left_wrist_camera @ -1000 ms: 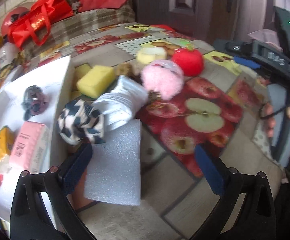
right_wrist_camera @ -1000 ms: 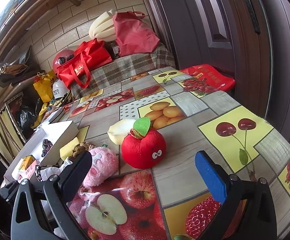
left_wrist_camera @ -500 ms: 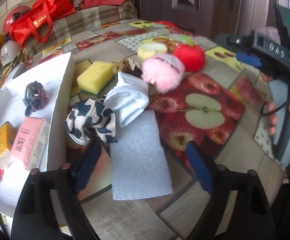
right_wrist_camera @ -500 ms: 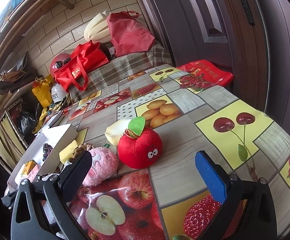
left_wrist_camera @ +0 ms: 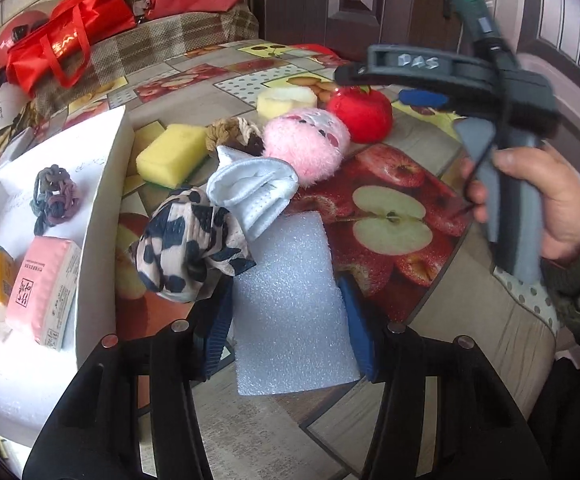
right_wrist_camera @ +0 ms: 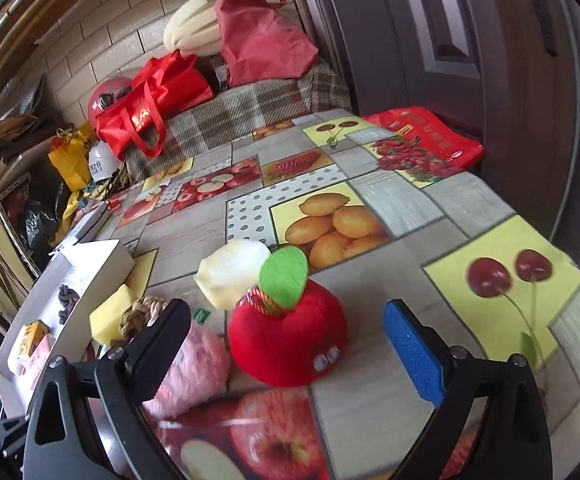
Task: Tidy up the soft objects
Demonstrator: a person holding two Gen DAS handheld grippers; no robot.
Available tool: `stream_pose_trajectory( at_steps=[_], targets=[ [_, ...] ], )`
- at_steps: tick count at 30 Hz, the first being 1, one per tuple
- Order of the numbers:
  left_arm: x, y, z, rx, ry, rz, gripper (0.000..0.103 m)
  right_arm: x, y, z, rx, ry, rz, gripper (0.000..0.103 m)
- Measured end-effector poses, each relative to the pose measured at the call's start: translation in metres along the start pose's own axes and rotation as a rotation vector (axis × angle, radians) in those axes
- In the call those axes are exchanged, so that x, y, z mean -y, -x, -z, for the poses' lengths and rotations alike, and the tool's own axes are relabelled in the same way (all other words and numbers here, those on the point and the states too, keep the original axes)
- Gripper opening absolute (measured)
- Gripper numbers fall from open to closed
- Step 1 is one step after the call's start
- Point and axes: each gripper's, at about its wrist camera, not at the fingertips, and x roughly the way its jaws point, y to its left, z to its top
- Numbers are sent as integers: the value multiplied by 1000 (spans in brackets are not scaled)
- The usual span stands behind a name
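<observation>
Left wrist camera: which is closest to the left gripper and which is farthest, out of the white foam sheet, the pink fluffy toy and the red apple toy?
1. White foam sheet: between the closing jaws of the left gripper.
2. Pink fluffy toy: farther up the table, behind the white cloth.
3. Red apple toy: farthest, right behind the pink one.

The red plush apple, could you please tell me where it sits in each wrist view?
Left wrist view: red plush apple in the upper middle, right of the pink fluffy toy.
Right wrist view: centre foreground, between the open right gripper's fingers.
Shared landmark: the pink fluffy toy beside it.
</observation>
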Motion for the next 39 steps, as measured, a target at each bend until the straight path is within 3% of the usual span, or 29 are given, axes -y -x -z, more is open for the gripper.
stream_pose_trajectory(
  at_steps=[2,5,8,13,19,25,31,39],
  targets=[
    [-4,1,0,8,22,15,52,-7,-14,-1,-36,29,14,97],
    [-3,2,-1,11,21,27,52,-3,-31,1,-117,18,-2,65],
    [0,5,-1,29,5,34,52,12,-27,3,-108,-60,-53,62],
    [2,16,-1,84,-9,37,52,29,-5,7,-31,-132,-44,62],
    [6,38,3,217,-46,25,52,35,36,19,101,-133,-38,62],
    [-2,57,4,326,-23,42,52,32,58,31,150,-166,-85,62],
    [-12,66,5,380,23,44,52,7,69,39,187,-126,-142,62],
    [-12,72,6,414,21,31,52,-12,77,41,238,-41,-155,62]
  ],
)
